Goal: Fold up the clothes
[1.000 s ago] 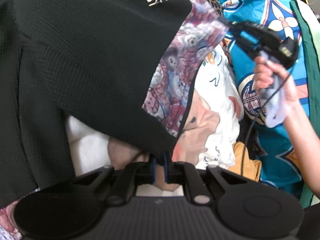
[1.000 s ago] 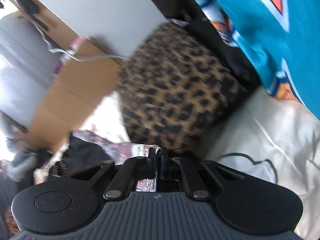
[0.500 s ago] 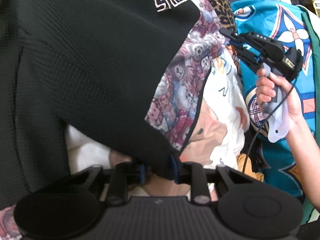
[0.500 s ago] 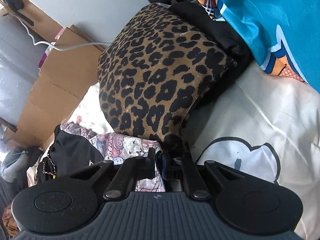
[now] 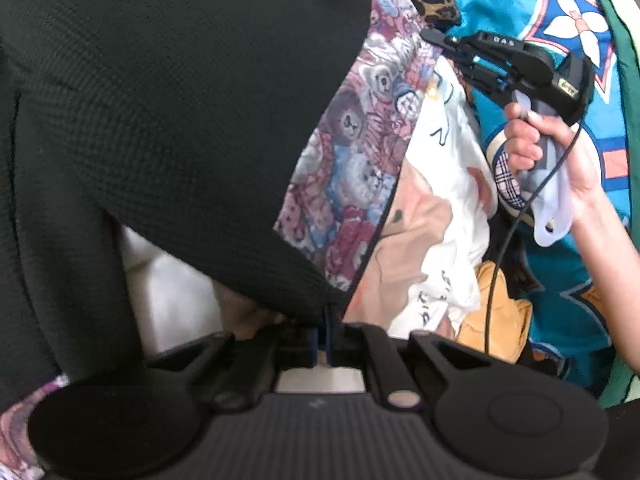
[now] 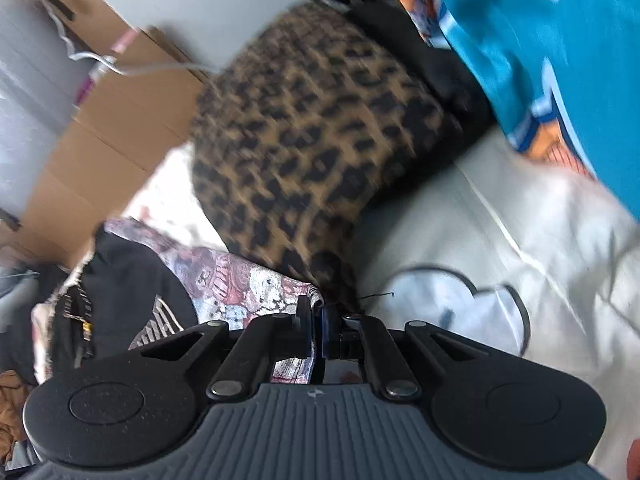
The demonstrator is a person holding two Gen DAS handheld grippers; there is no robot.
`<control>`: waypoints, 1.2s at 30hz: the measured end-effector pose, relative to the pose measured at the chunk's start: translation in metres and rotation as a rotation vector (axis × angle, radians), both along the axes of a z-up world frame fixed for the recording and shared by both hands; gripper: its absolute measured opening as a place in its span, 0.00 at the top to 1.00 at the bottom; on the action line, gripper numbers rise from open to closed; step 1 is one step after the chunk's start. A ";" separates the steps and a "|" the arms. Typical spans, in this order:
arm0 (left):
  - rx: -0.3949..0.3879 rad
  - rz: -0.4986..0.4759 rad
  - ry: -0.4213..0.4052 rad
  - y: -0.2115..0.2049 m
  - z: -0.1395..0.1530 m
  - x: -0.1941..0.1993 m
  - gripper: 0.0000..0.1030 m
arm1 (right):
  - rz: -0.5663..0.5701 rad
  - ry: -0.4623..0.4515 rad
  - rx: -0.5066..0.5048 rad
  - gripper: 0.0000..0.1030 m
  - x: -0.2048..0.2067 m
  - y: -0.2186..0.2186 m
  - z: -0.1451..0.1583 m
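A black waffle-knit garment [image 5: 180,100] with white lettering fills the left wrist view, and a bear-print fabric [image 5: 360,152] runs along its edge. My left gripper [image 5: 326,332] is shut on the black garment's lower corner. A hand [image 5: 536,140] holds my right gripper [image 5: 436,38] at the upper right, its tips on the far end of the bear-print edge. In the right wrist view my right gripper [image 6: 318,320] is shut on the bear-print fabric [image 6: 240,280], with the black garment [image 6: 132,280] to its left.
A leopard-print bundle [image 6: 320,128] sits right behind the right gripper. A white cartoon-print cloth [image 5: 448,200] and a teal patterned cloth [image 5: 560,40] lie to the right, with a mustard piece [image 5: 500,312] below. A cardboard box [image 6: 100,128] and a cable stand at the far left.
My left gripper opened around the black corner half a second ago and has shut on it again. The right gripper keeps its hold; its view has swung and is blurred.
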State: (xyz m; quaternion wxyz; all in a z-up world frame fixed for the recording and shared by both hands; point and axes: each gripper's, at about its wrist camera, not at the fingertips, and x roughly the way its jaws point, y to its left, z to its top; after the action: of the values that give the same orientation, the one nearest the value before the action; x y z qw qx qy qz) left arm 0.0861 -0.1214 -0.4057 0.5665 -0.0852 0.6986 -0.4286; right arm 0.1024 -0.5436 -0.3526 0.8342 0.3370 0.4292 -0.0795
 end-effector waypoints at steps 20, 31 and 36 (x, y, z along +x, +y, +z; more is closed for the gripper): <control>0.037 0.116 -0.450 0.100 0.112 0.085 0.55 | 0.100 -0.201 -0.092 0.73 0.004 0.027 0.080; 0.056 0.140 -0.604 0.100 0.115 0.118 0.71 | 0.220 -0.183 -0.184 0.80 0.038 0.069 0.072; 0.039 0.102 -0.661 0.082 0.113 0.126 0.71 | 0.280 -0.180 -0.216 0.83 0.064 0.092 0.059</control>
State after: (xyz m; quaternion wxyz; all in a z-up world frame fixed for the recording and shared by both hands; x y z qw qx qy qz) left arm 0.2121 -0.0395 -0.2925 0.7848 0.0346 0.4799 -0.3907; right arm 0.1668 -0.4514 -0.2939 0.9035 0.1884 0.3844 0.0221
